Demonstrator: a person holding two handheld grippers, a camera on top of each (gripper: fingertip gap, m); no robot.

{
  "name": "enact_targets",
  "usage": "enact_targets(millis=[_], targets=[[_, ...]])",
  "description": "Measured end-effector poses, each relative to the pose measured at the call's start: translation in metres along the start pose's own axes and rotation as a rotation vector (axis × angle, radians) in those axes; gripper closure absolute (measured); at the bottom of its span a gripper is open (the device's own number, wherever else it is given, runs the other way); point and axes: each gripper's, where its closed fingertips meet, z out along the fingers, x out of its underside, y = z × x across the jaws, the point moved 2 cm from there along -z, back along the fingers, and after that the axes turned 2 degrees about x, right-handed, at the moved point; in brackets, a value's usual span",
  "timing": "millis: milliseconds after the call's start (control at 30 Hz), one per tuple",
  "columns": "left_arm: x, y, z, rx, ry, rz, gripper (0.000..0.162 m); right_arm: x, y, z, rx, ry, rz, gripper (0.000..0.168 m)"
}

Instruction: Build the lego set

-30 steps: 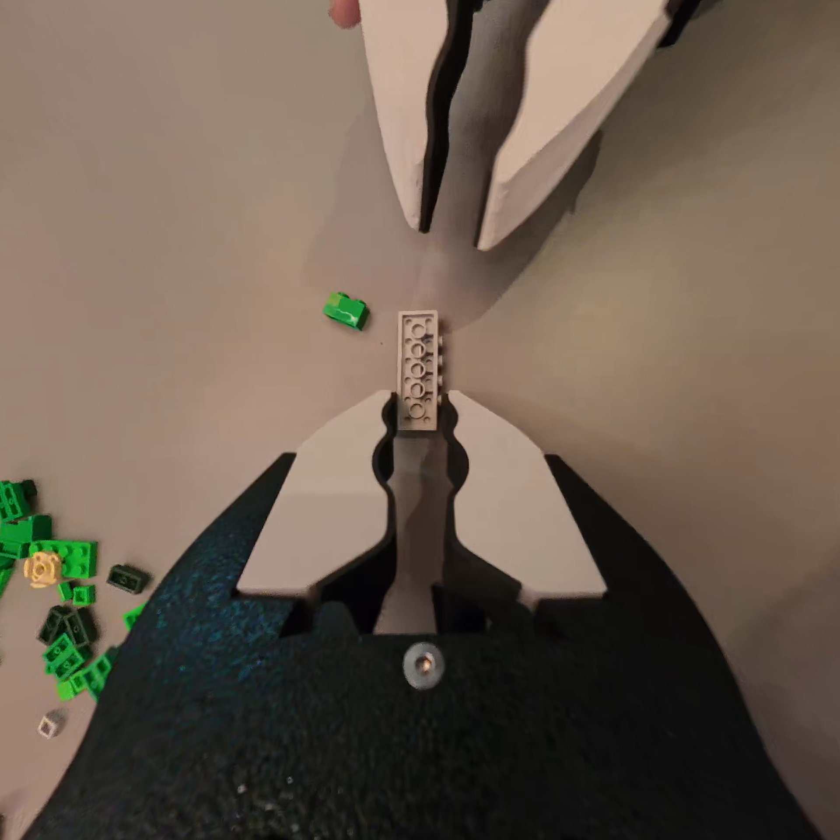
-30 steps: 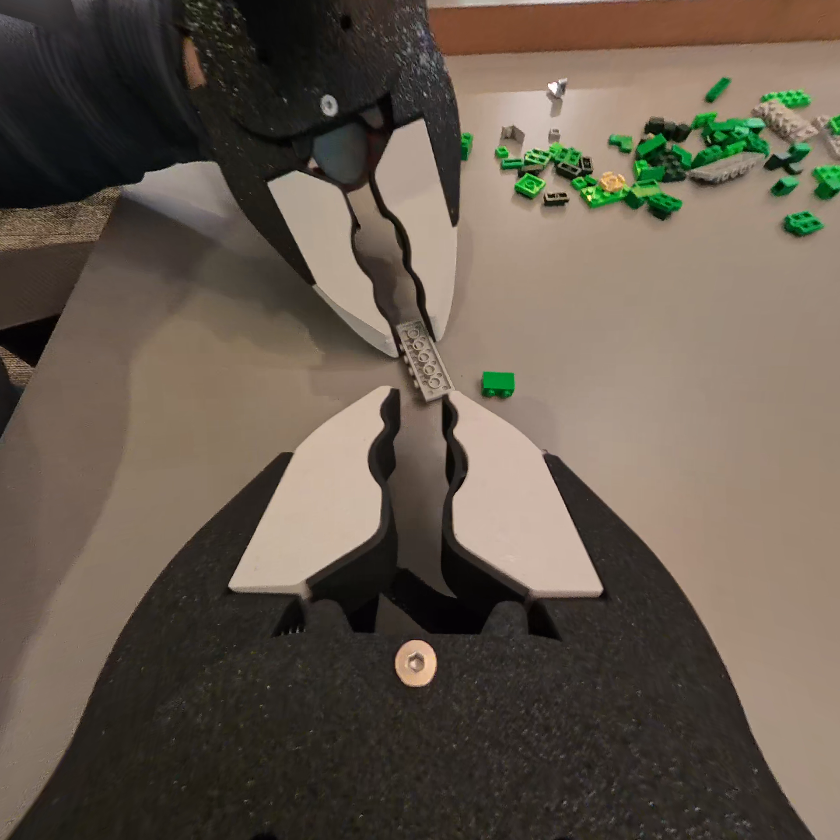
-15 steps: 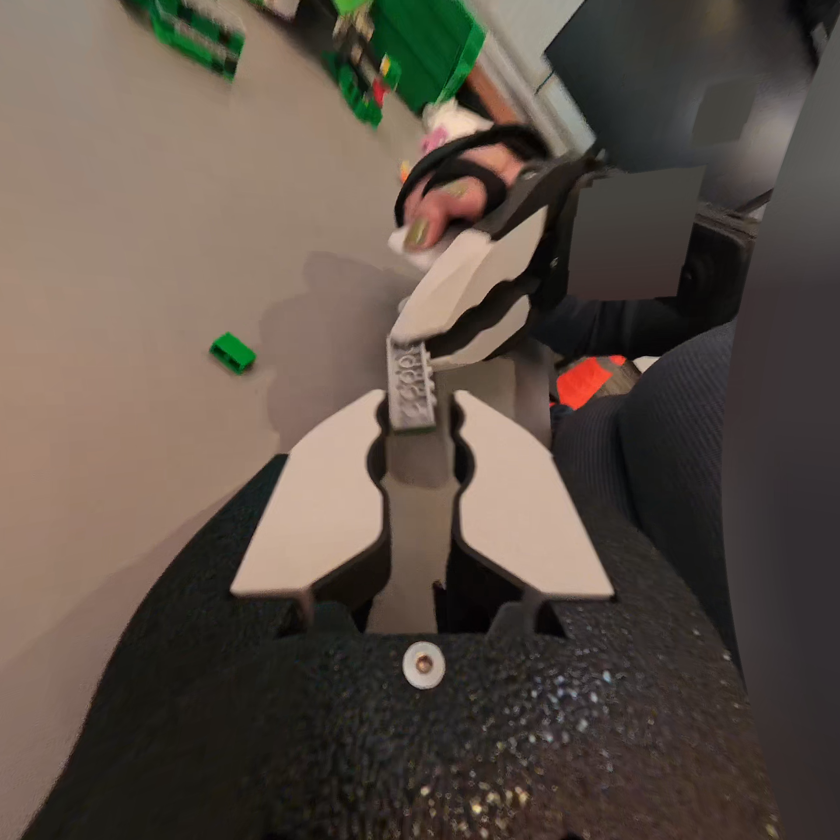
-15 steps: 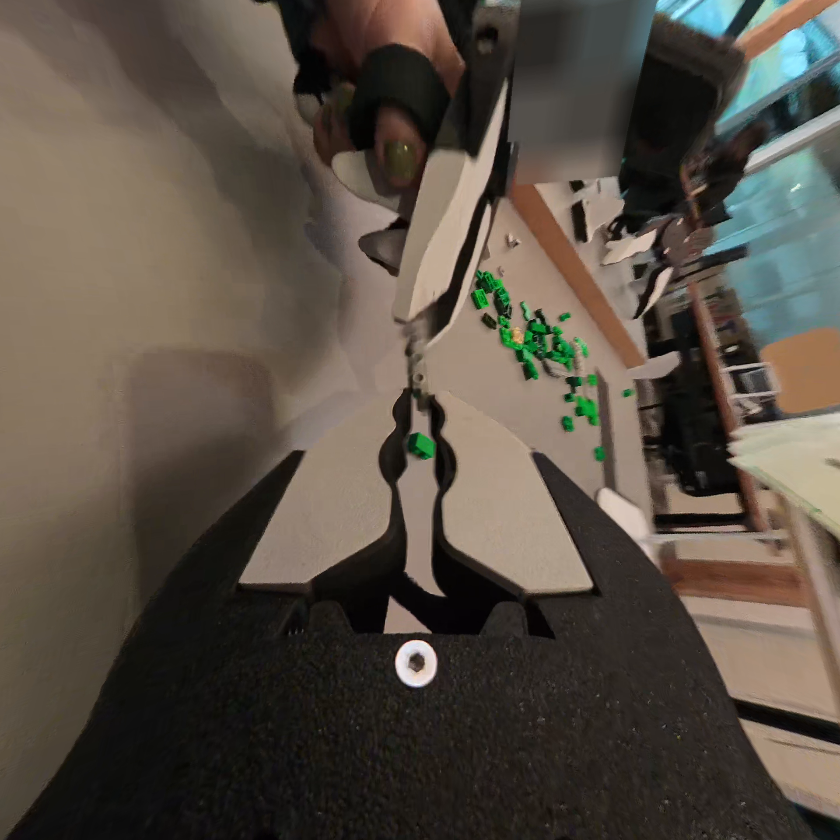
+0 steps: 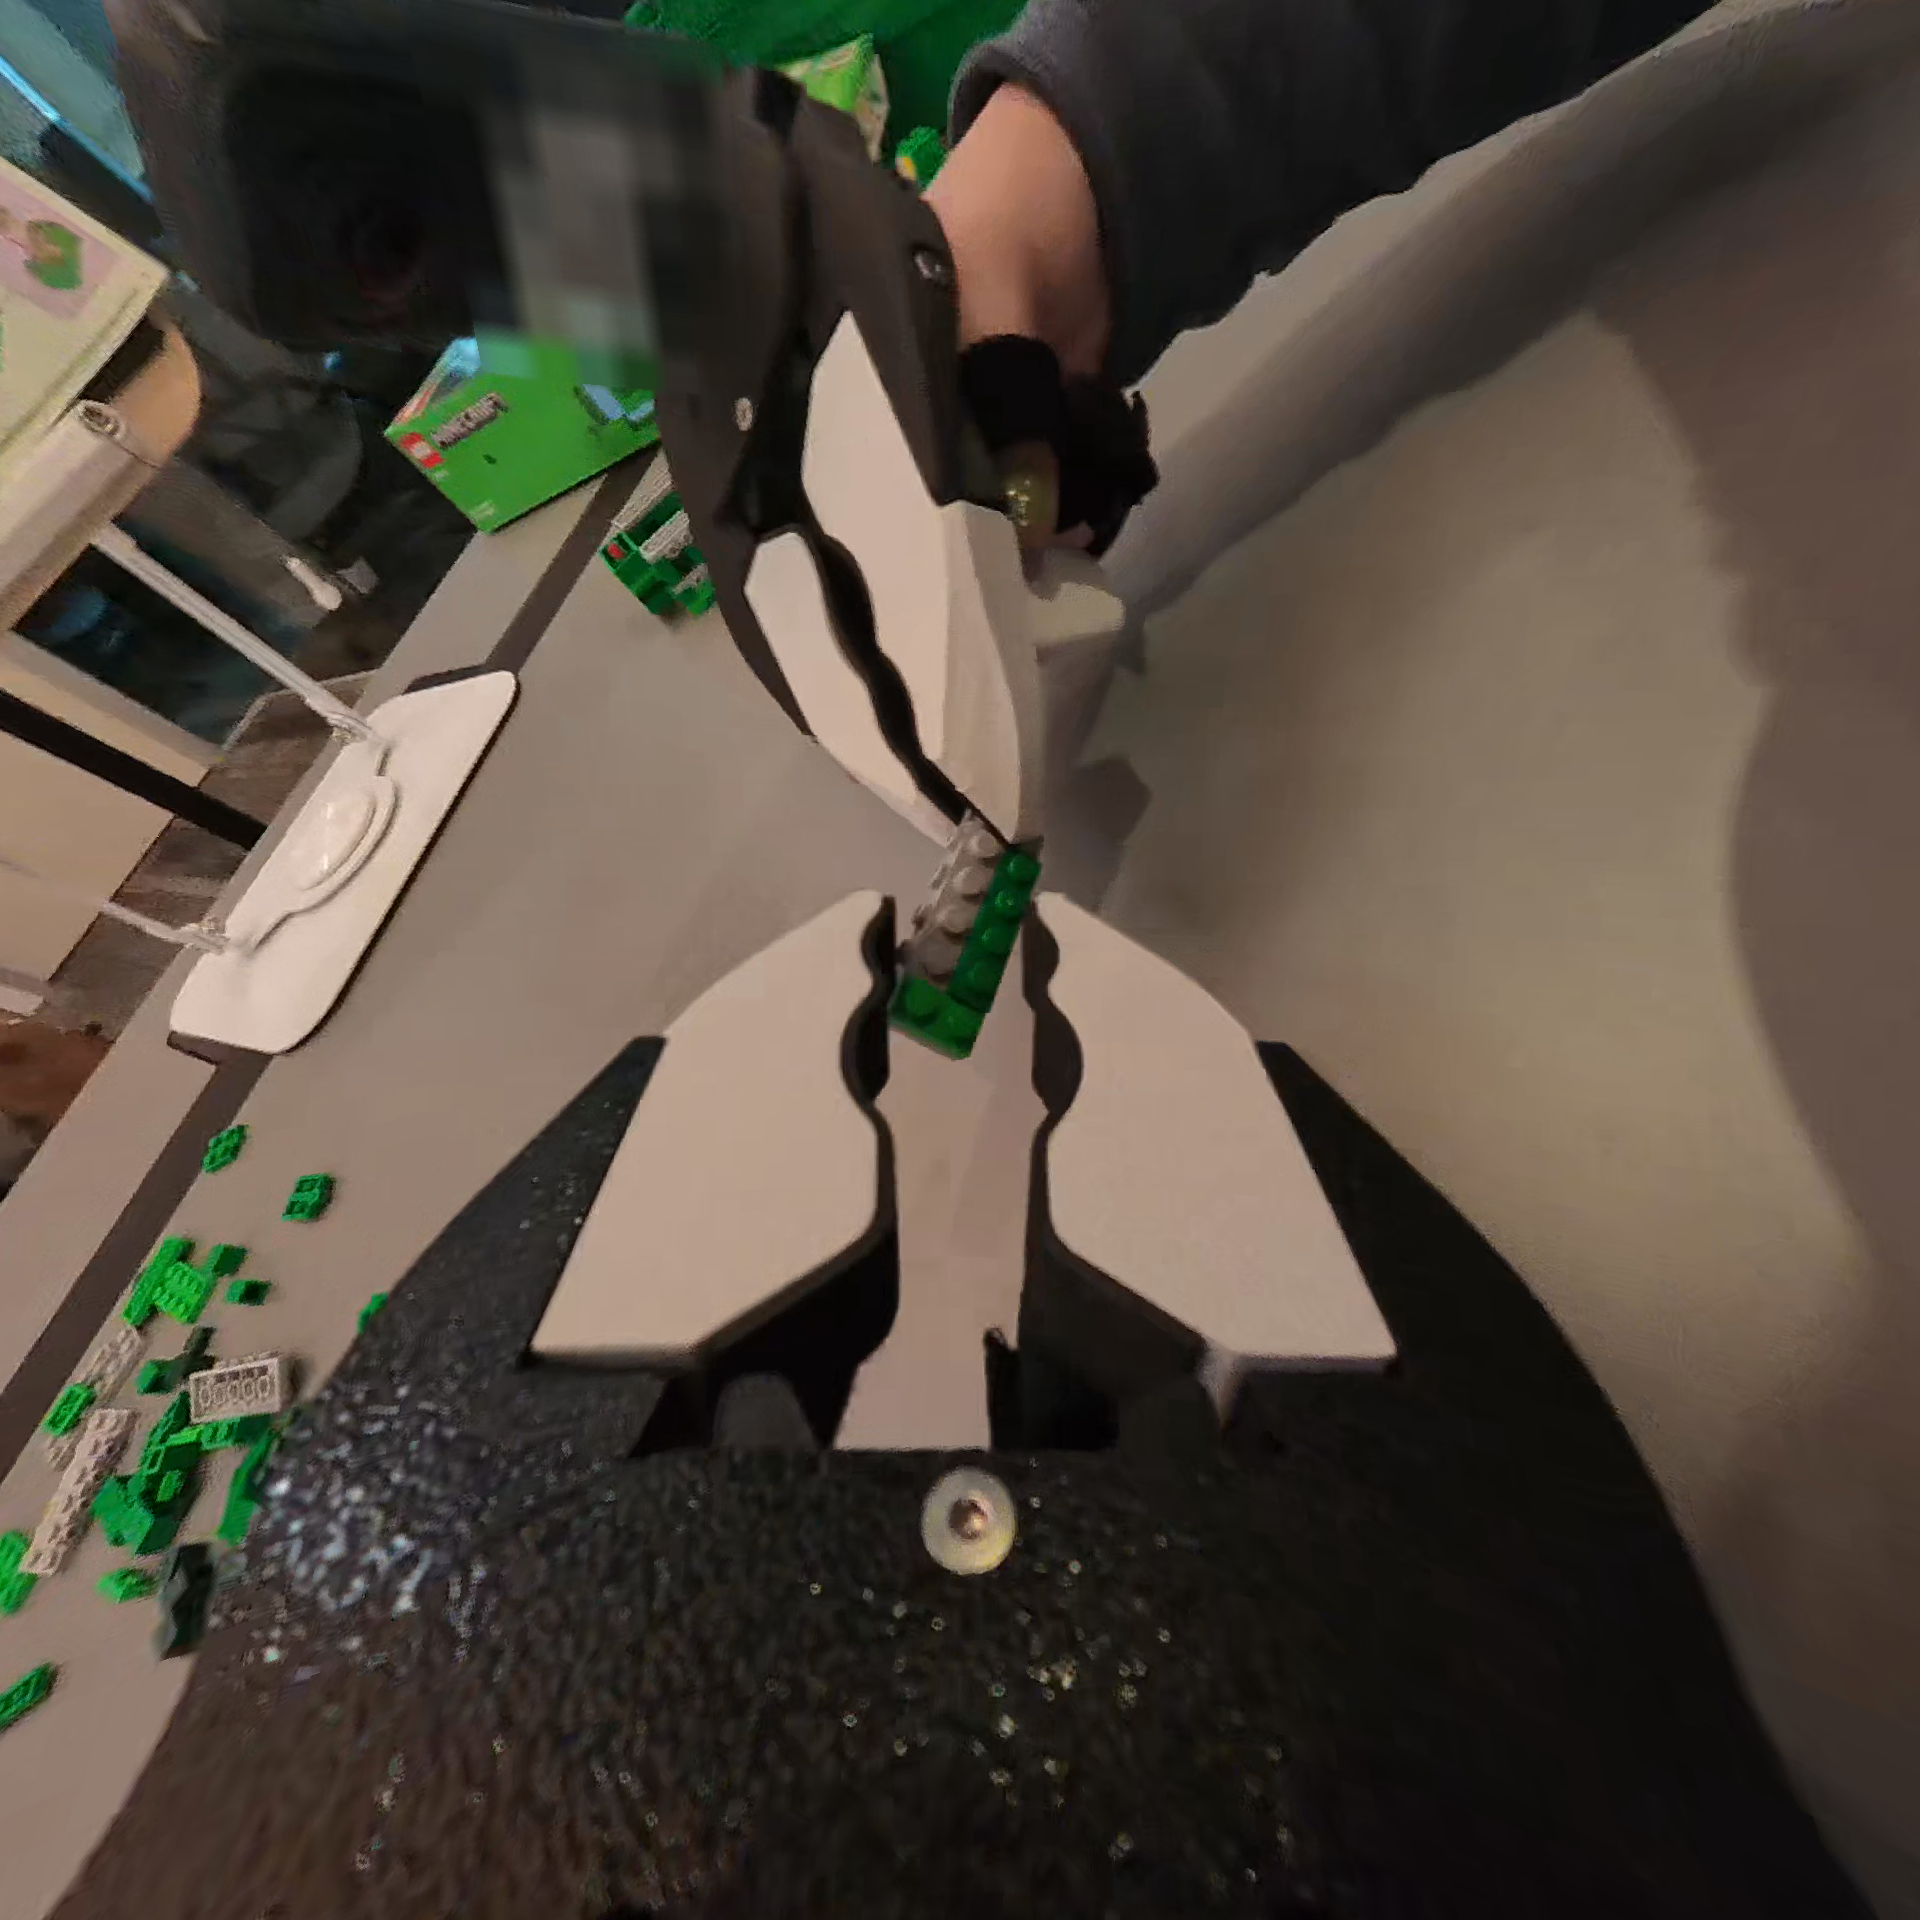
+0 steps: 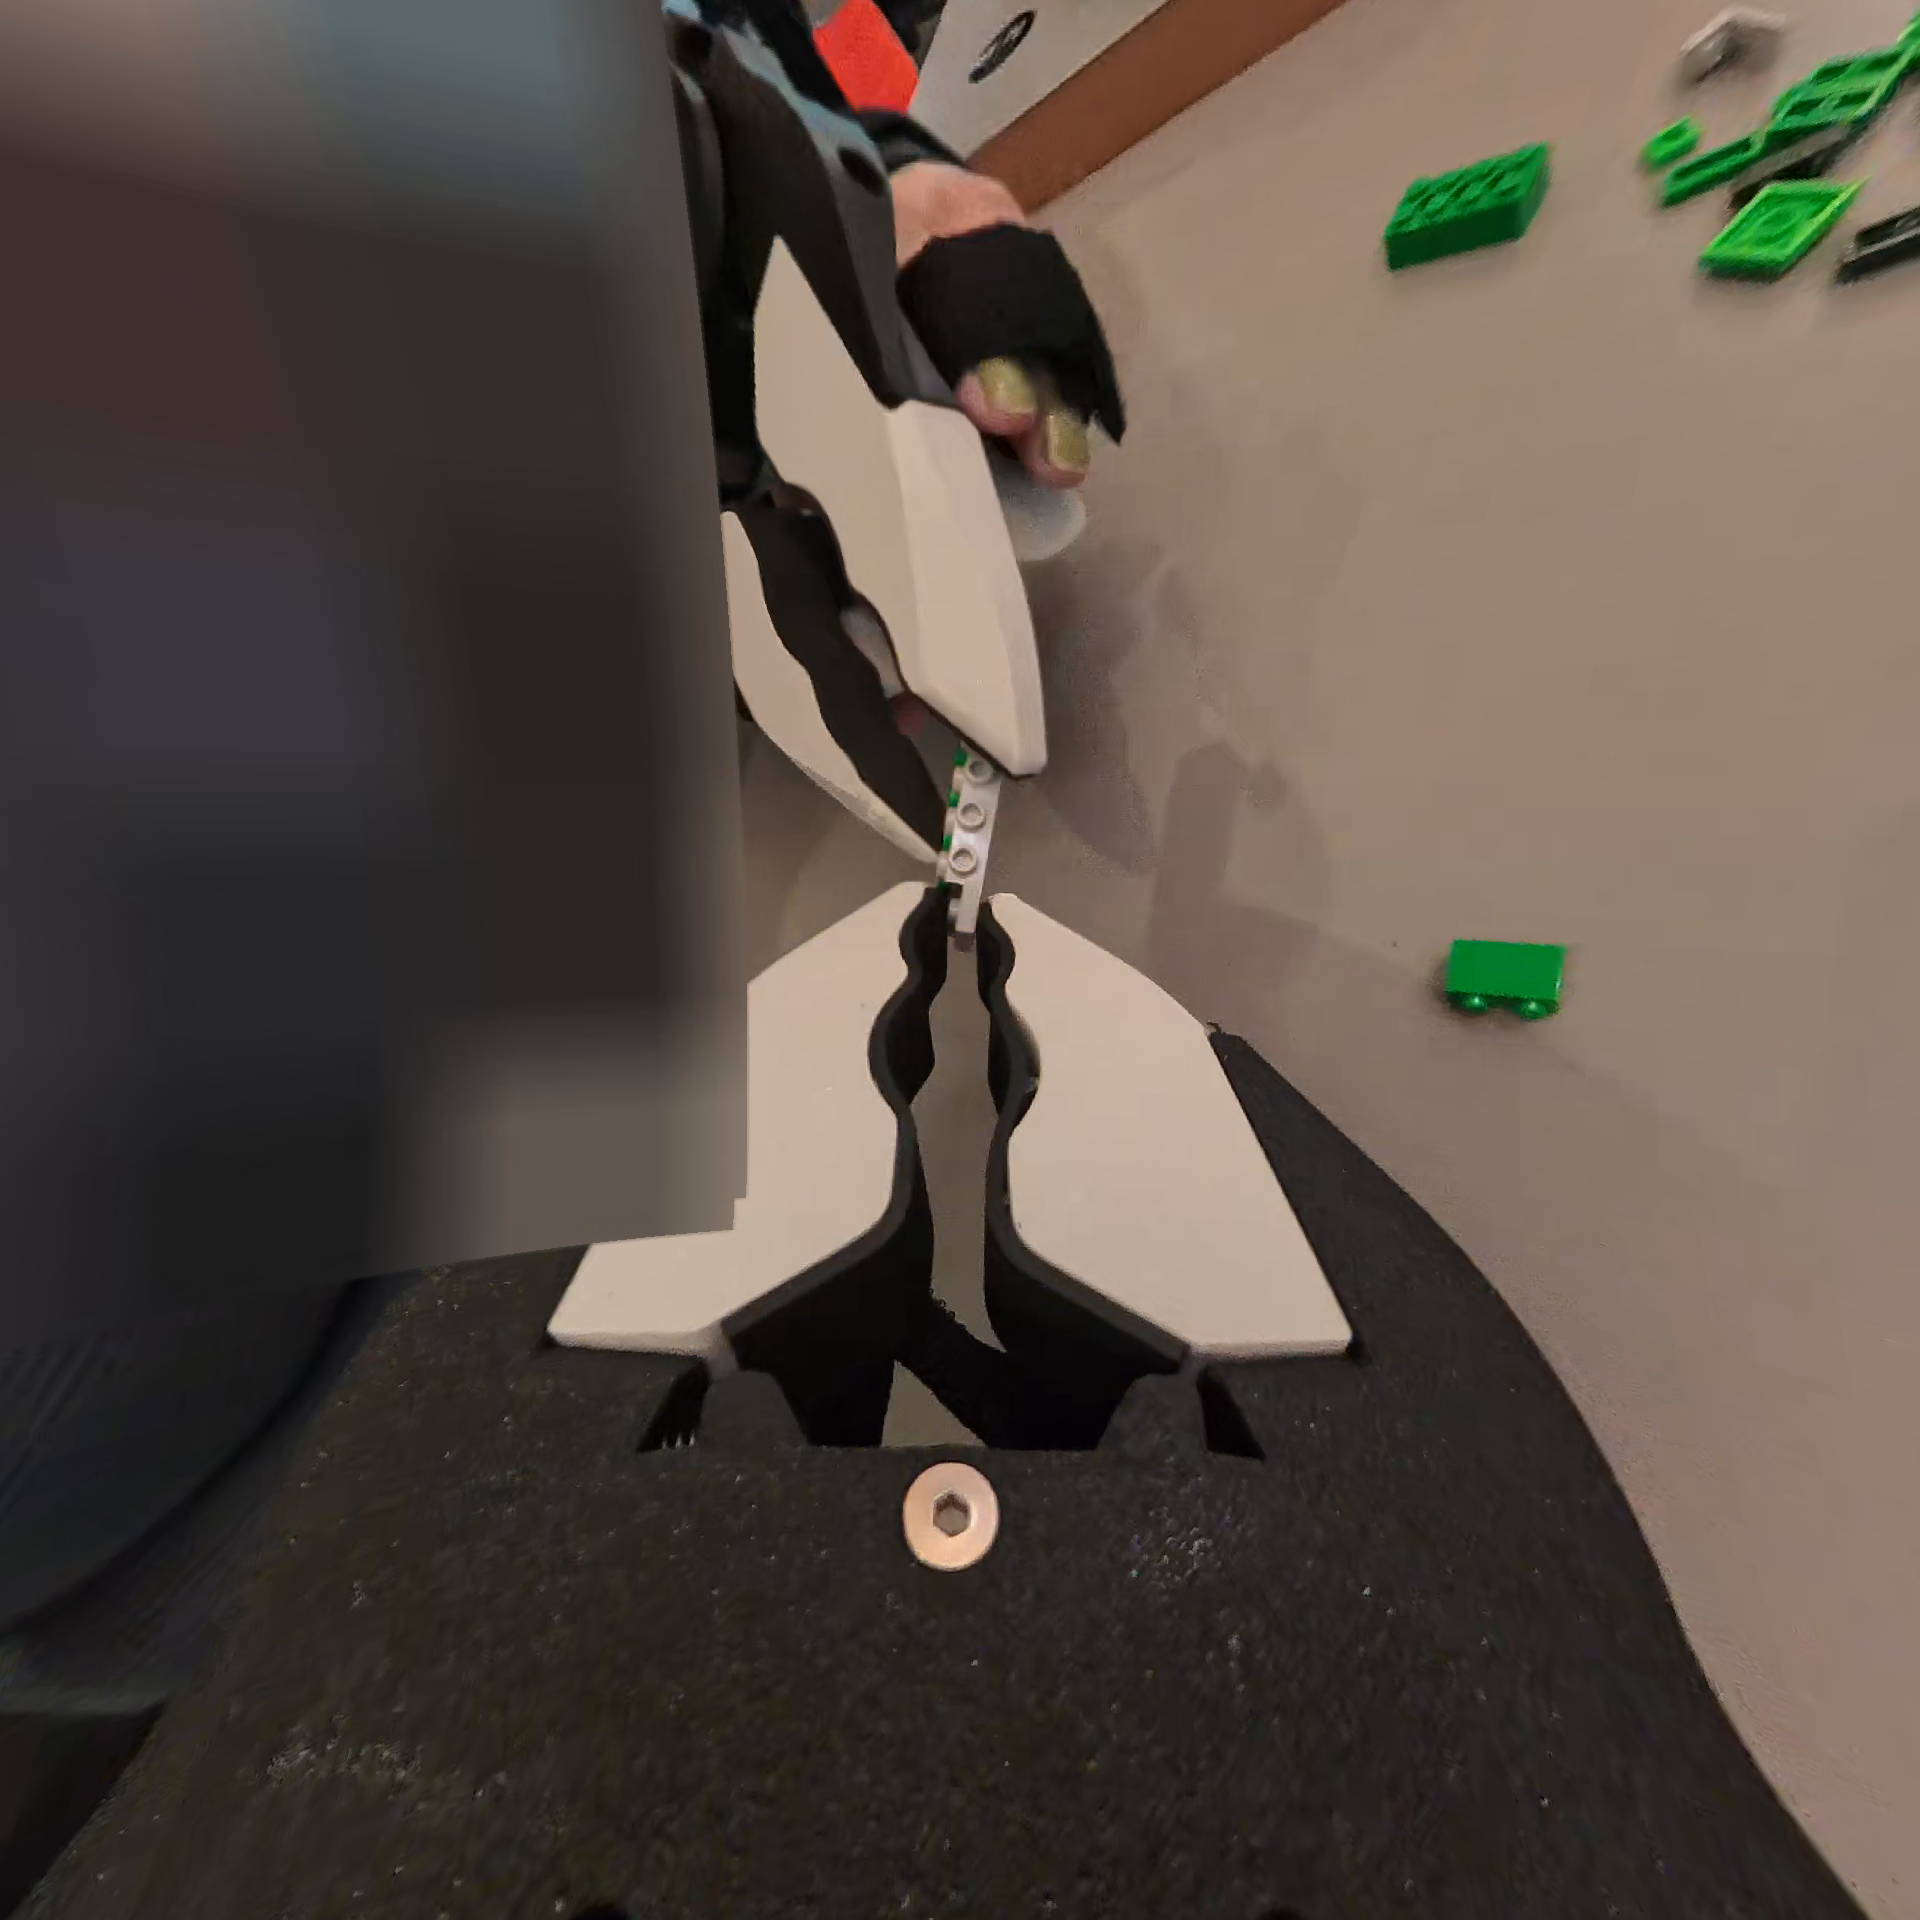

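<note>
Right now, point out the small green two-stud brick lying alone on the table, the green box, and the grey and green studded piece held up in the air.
Small green two-stud brick [image 6: 1505, 974]: right wrist view, side face.
Green box [image 5: 520, 431]: left wrist view, front face.
Grey and green studded piece [image 5: 971, 940]: left wrist view, green studded strip.

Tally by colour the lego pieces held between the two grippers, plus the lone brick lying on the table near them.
Grey plate: 1
Green piece joined to it: 1
Lone green brick: 1
Total: 3 (1 grey, 2 green)
</note>
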Motion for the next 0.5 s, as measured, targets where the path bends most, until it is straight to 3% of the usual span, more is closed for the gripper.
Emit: enact_targets(millis=[133, 233, 300, 500], targets=[[0.014, 0.007, 0.001, -0.056, 0.078, -0.099, 0.144, -0.004, -0.018, -0.003, 0.109, -0.045, -0.068, 0.158], [0.032, 0.018, -0.005, -0.112, 0.138, -0.291, 0.145, -0.001, -0.059, -0.021, 0.445, -0.014, -0.225, 0.145], [0.035, 0.021, -0.008, -0.110, 0.118, -0.412, 0.145, 0.006, -0.073, -0.022, 0.572, 0.056, -0.300, 0.142], [0.040, 0.021, -0.011, -0.100, 0.113, -0.503, 0.145, 0.010, -0.086, -0.006, 0.621, 0.176, -0.400, 0.145]])
